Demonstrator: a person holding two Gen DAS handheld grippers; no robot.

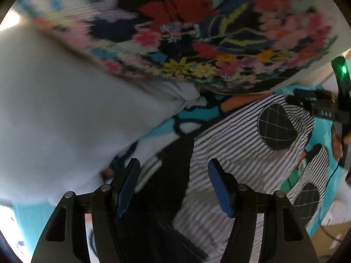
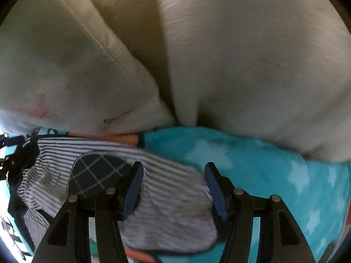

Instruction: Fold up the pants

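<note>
Small striped pants (image 1: pixel 230 153) with dark checked oval knee patches (image 1: pixel 276 127) lie on a turquoise blanket (image 1: pixel 197 114). My left gripper (image 1: pixel 173 175) is open just above them, near a dark band of cloth. In the right wrist view the pants (image 2: pixel 166 188) lie under my right gripper (image 2: pixel 174 180), which is open, one leg end between its fingers. A checked patch (image 2: pixel 96 173) shows left of the left finger. The right gripper's body (image 1: pixel 342 109) shows at the left view's right edge.
A white pillow (image 1: pixel 54 114) and a floral cushion (image 1: pixel 197 32) lie beyond the pants. Two cream pillows (image 2: pixel 252 65) fill the top of the right view. The turquoise star-print blanket (image 2: pixel 274 175) spreads to the right.
</note>
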